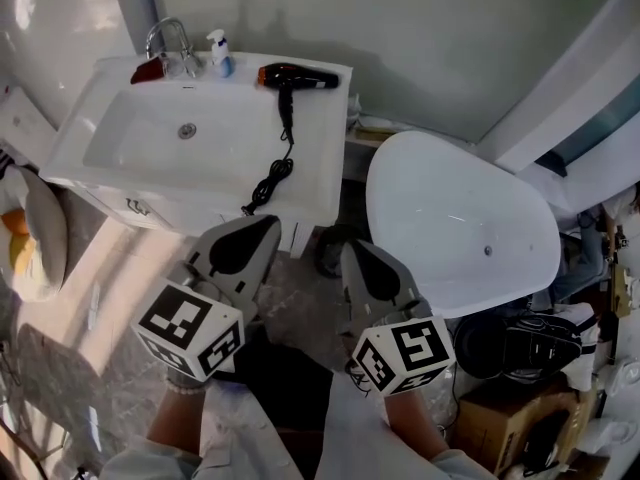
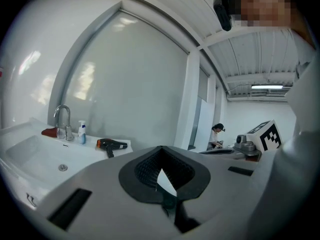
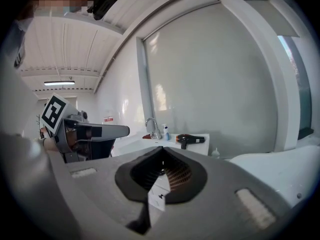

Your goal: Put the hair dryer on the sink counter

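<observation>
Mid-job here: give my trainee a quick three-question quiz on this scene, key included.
1. True or false: the hair dryer lies on the counter.
2. The left gripper and right gripper are: A both open; B both shut and empty; C both holding something.
3. Fill in: between the faucet and the hair dryer stands a ____.
Key: 1 true; 2 B; 3 bottle.

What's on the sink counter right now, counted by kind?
Hair dryer: 1
Small bottle: 1
Faucet: 1
Dark red object: 1
Total: 4
</observation>
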Motion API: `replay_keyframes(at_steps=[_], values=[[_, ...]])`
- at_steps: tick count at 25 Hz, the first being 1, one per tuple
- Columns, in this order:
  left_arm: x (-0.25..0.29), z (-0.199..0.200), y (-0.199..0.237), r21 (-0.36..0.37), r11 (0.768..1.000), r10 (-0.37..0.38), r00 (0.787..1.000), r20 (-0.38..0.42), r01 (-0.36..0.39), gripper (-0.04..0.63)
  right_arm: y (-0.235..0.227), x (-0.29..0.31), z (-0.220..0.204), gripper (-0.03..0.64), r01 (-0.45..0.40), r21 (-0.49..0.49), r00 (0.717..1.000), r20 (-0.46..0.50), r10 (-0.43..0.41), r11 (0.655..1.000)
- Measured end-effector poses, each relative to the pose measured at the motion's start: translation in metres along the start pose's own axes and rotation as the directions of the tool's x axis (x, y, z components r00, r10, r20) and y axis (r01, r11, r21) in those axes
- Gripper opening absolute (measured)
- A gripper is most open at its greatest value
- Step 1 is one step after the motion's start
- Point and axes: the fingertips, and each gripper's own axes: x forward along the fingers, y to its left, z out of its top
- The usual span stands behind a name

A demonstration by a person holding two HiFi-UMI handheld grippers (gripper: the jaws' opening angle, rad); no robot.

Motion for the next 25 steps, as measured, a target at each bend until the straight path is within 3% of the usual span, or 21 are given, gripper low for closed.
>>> replay_keyframes(at_steps=[7,25], values=[[-0.019,-0.001,-0.005,-0.015,1.000,0.017,1.000,-0.015,-0.017,0.003,0.011,-0.017,-0.002,-0.003,-0.001,0.020,1.000,0.008,0.001,1.000],[-0.030,0.018,0.021,0.005,0.998,-0.057,0.998,-0.008,0.057,0.003,0.048,0.010,0.021,-0.003,0.031,0.009,0.999,0.034,-0.031,0.999]])
